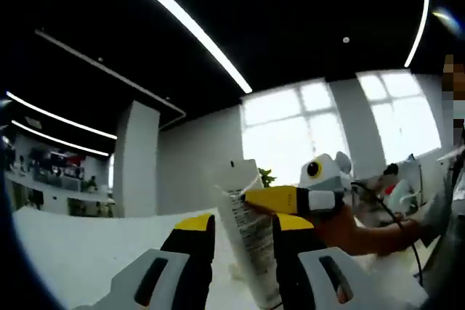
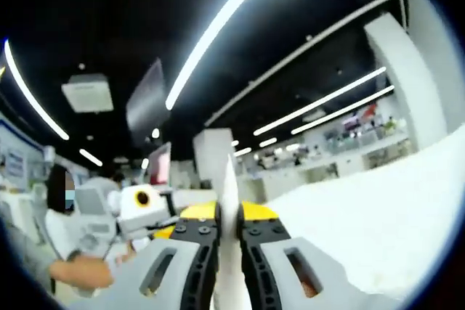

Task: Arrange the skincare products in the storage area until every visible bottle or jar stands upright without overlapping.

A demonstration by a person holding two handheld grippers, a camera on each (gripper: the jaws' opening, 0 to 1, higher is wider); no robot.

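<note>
A white squeeze tube (image 1: 256, 248) with dark print rises tilted between the jaws of my left gripper (image 1: 243, 226), its flat crimped end up. It leans against the right jaw, and a gap shows beside the left jaw. My right gripper (image 1: 263, 210) comes in from the right, with its yellow jaws shut across the tube's upper part. In the right gripper view the tube (image 2: 229, 179) appears edge-on as a thin white blade, pinched between the yellow-tipped jaws of my right gripper (image 2: 229, 212). The left gripper (image 2: 161, 229) sits low at the left there.
A white table (image 1: 80, 252) spreads below both grippers, seen also as the table (image 2: 378, 230) at the right. A person's hand (image 1: 349, 230) holds the right gripper. A person (image 2: 62, 245) stands at the left. Bright windows and a white pillar lie behind.
</note>
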